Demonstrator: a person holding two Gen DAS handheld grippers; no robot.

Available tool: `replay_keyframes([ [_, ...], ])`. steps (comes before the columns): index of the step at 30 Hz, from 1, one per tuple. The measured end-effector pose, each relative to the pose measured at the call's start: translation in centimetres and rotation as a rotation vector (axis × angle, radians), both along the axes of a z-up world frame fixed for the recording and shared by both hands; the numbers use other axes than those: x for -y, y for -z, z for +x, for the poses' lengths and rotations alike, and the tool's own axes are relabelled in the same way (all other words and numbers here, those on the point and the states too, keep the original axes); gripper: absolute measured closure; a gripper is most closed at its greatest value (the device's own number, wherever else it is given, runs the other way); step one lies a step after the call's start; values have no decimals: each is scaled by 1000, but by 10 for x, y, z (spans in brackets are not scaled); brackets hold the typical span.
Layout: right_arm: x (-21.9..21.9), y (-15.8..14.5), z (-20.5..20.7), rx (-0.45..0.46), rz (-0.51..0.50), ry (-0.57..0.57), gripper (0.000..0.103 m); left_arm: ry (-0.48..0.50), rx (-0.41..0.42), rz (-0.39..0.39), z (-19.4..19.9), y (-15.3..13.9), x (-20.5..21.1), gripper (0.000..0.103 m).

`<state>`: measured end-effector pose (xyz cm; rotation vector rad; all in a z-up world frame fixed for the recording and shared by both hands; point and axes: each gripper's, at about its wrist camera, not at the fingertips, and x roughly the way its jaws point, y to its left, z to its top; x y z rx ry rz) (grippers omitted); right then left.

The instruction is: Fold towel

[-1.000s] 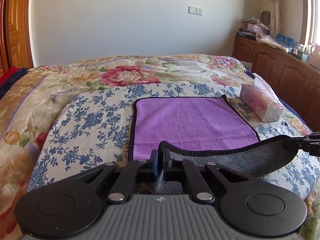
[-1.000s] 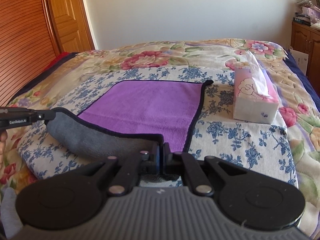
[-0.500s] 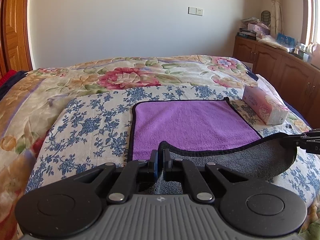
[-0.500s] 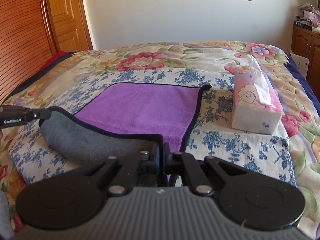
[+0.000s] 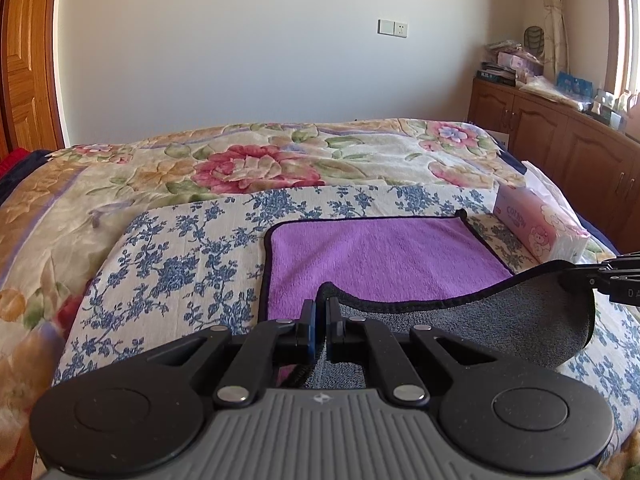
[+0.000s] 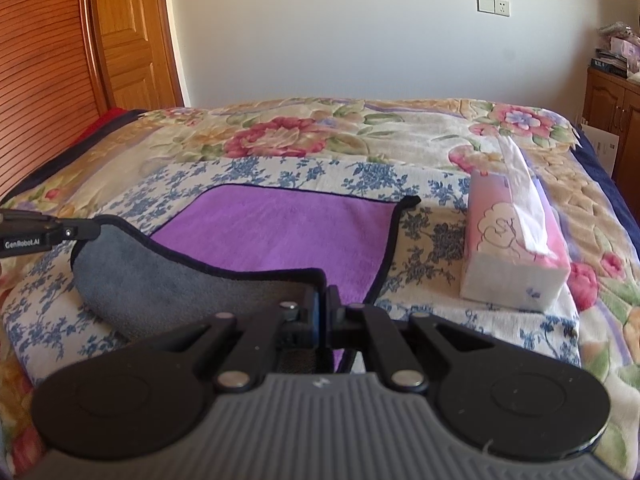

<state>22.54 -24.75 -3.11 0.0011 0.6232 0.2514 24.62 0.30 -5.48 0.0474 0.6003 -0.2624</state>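
Observation:
A towel, purple on top (image 5: pixel 380 256) and grey underneath, lies on a blue-flowered cloth (image 5: pixel 180 264) on the bed. Its near edge is lifted and curled over, showing the grey side (image 5: pixel 500 328). My left gripper (image 5: pixel 320 320) is shut on the towel's near left corner. My right gripper (image 6: pixel 323 312) is shut on the near right corner. In the right wrist view the purple face (image 6: pixel 288 232) and the grey fold (image 6: pixel 160 276) show, with the left gripper's fingers (image 6: pixel 76 233) at the far left. The right gripper's fingers (image 5: pixel 592 278) show at the right of the left wrist view.
A pink tissue box (image 6: pixel 512 256) lies on the bed just right of the towel; it also shows in the left wrist view (image 5: pixel 536 232). A floral quilt (image 5: pixel 256 164) covers the bed. Wooden cabinets (image 5: pixel 560 148) stand at the right, a wooden door (image 6: pixel 124 40) at the left.
Both grippers have carried the lifted near edge forward over the towel and a little higher. Less purple shows in front of the fold. Both stay shut on the corners.

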Motion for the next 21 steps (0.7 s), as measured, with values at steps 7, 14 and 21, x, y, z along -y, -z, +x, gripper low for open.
replay_keyframes([
  [7,2,-3,12,19,-15,-6,99,-4,16,8,9,-2,4,97],
  [14,1,-4,18,28,-28,-14,99,-1,22,1,17,-4,5,97],
  [21,2,-6,25,40,-32,-17,99,-1,37,-4,25,-7,5,98],
])
